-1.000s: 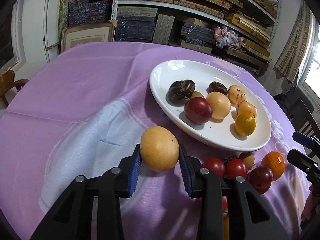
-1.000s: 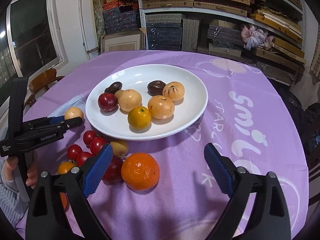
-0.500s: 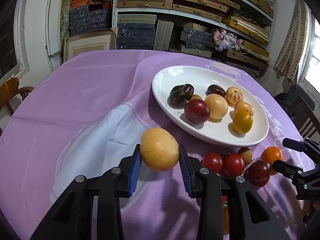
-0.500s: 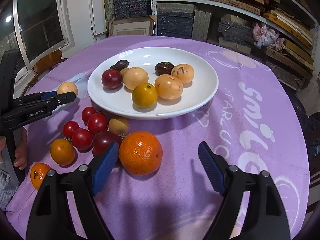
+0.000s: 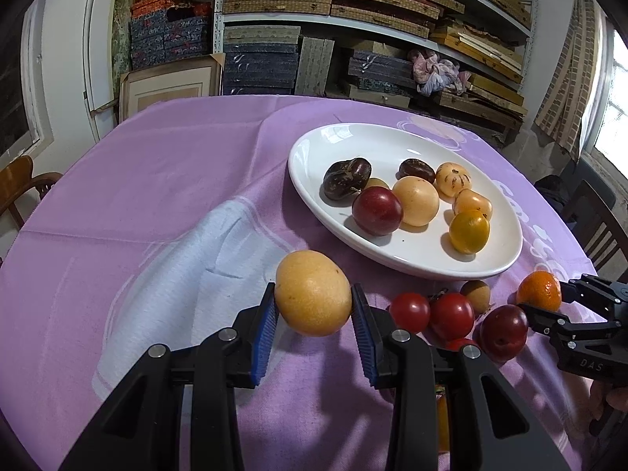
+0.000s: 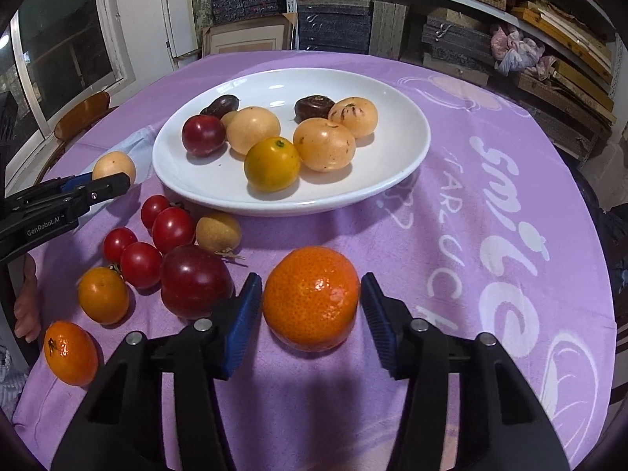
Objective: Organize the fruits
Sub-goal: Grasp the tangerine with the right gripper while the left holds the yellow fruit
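Note:
My left gripper (image 5: 314,314) is shut on a round yellow fruit (image 5: 312,292), holding it just above the purple cloth, left of the white plate (image 5: 353,145). From the right wrist view, this gripper (image 6: 106,182) and its fruit (image 6: 114,165) sit by the plate's (image 6: 294,86) left rim. My right gripper (image 6: 310,294) straddles a large orange (image 6: 311,298) resting on the cloth; its jaws are closing, with a thin gap still showing on the left side. The plate holds several fruits: dark, red, pale yellow and orange-yellow ones.
Loose on the cloth in front of the plate lie cherry tomatoes (image 6: 157,235), a dark red plum (image 6: 194,280), a small tan fruit (image 6: 218,231) and two small oranges (image 6: 70,353). Shelves of boxes stand behind the table. Wooden chairs (image 5: 600,219) stand at the table's sides.
The right gripper's jaws have narrowed from wide open to close around the large orange, and it has sunk toward it. The left gripper still holds the yellow fruit in place.

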